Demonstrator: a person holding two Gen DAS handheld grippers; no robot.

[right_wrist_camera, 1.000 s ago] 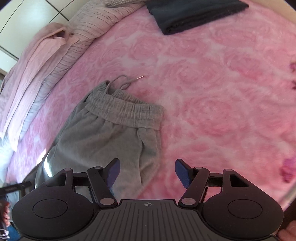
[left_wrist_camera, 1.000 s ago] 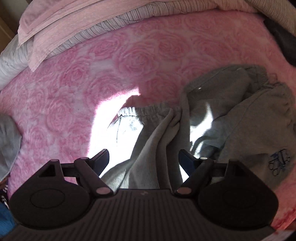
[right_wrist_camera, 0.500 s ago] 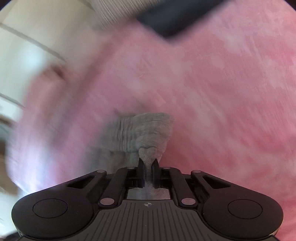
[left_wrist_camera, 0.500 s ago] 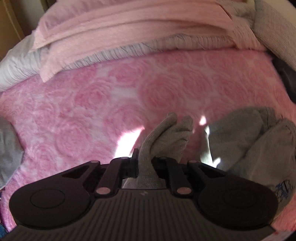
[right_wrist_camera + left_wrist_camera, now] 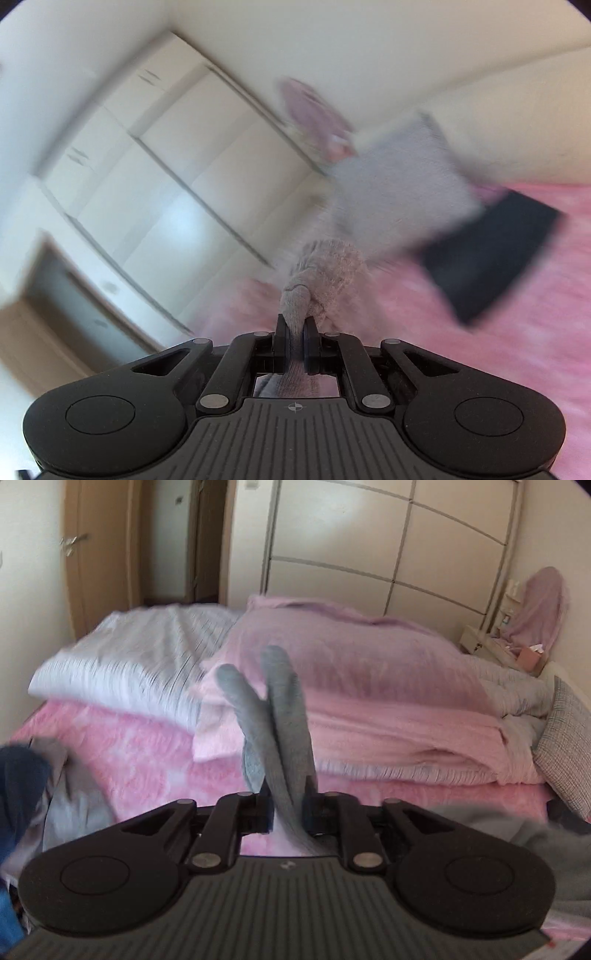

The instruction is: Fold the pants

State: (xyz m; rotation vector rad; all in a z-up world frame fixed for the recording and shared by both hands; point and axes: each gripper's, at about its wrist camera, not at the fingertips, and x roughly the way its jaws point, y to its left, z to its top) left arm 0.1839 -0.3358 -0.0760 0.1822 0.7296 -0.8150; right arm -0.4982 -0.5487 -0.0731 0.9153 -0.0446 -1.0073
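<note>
The grey pants [image 5: 284,716] are held up over the pink bed by both grippers. In the left wrist view a doubled fold of grey fabric stands up between the pads of my left gripper [image 5: 288,805]. Its jaws are opening slightly, but the pads still press on the cloth. In the blurred right wrist view my right gripper [image 5: 294,332] is shut tight on a bunched bit of the grey pants [image 5: 328,266], near the ribbed waistband. The rest of the pants hangs below, out of sight.
The pink rose bedspread [image 5: 140,753] lies below. A folded pink blanket [image 5: 388,720] and a striped duvet [image 5: 129,664] are piled at the head end. A dark folded garment [image 5: 487,251] and a grey cushion [image 5: 399,184] lie on the far side. A wardrobe [image 5: 388,554] and a door [image 5: 99,554] stand behind.
Both grippers went from open above the flat pants to shut on the fabric. They then rose and tipped upward, lifting the pants, so the room's far wall came into view.
</note>
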